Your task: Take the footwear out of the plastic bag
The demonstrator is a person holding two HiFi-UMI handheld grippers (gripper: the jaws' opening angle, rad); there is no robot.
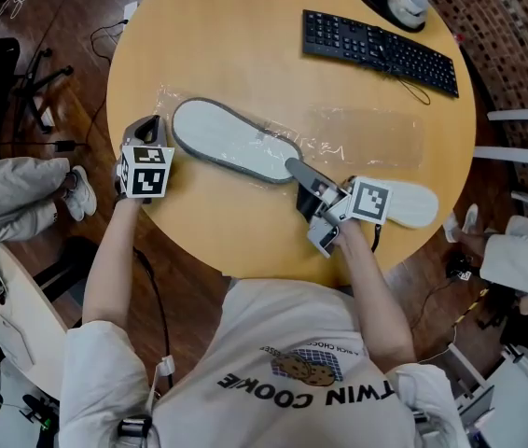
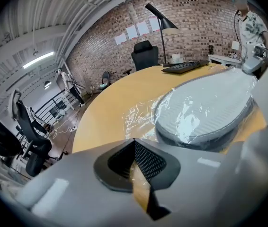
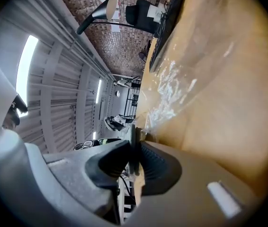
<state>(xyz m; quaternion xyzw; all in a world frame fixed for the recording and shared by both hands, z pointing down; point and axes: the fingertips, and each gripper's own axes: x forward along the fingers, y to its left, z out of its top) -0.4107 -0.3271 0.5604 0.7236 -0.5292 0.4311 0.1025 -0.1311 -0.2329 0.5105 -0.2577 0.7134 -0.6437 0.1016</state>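
A grey slipper (image 1: 236,141) lies sole up on the round table (image 1: 245,26), wrapped in a clear plastic bag (image 1: 171,96). My left gripper (image 1: 152,122) is at the bag's left end. In the left gripper view its jaws (image 2: 135,141) are shut on the crinkled film, with the slipper (image 2: 209,108) just beyond. My right gripper (image 1: 294,166) is at the slipper's right end. In the right gripper view it (image 3: 135,131) is shut on the slipper's thin grey edge (image 3: 134,148). A second, white slipper (image 1: 418,203) lies bare by the table's near right edge.
An empty clear bag (image 1: 367,133) lies flat behind the right gripper. A black keyboard (image 1: 381,52) and a lamp base (image 1: 404,3) are at the far right of the table. People sit to the left and right of the table, with chairs around it.
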